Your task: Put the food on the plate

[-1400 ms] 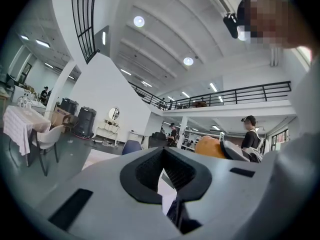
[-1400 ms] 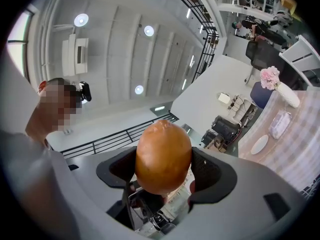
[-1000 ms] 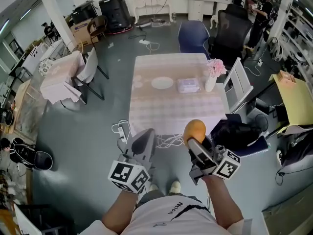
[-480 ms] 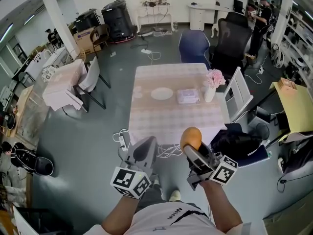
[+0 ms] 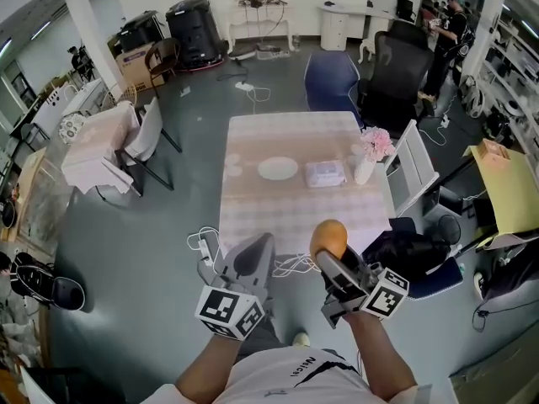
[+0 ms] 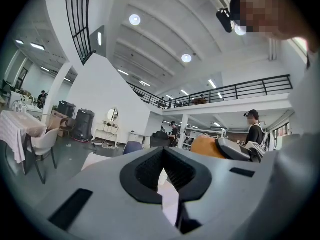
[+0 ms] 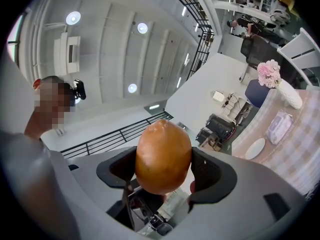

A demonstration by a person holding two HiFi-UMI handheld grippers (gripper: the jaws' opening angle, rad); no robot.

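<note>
My right gripper (image 5: 330,251) is shut on an orange-brown, egg-shaped piece of food (image 5: 328,237), held in the air short of the table. The same food (image 7: 163,154) fills the gap between the right gripper's dark pads (image 7: 209,173) in the right gripper view. A white plate (image 5: 278,168) lies bare on the checked table (image 5: 295,209) ahead; this plate (image 7: 256,148) also shows far off at the right. My left gripper (image 5: 255,251) hangs beside the right one, shut with nothing in it. The food (image 6: 205,146) is visible from the left gripper (image 6: 164,171).
On the table a clear packet (image 5: 325,172) lies right of the plate, next to a vase of pink flowers (image 5: 373,145). A blue chair (image 5: 330,78) and a black office chair (image 5: 396,57) stand behind. Cables (image 5: 210,247) lie on the floor by the table's near edge.
The table has slid a little lower and nearer in the head view. Both grippers keep the same pose, the right one still holding the food.
</note>
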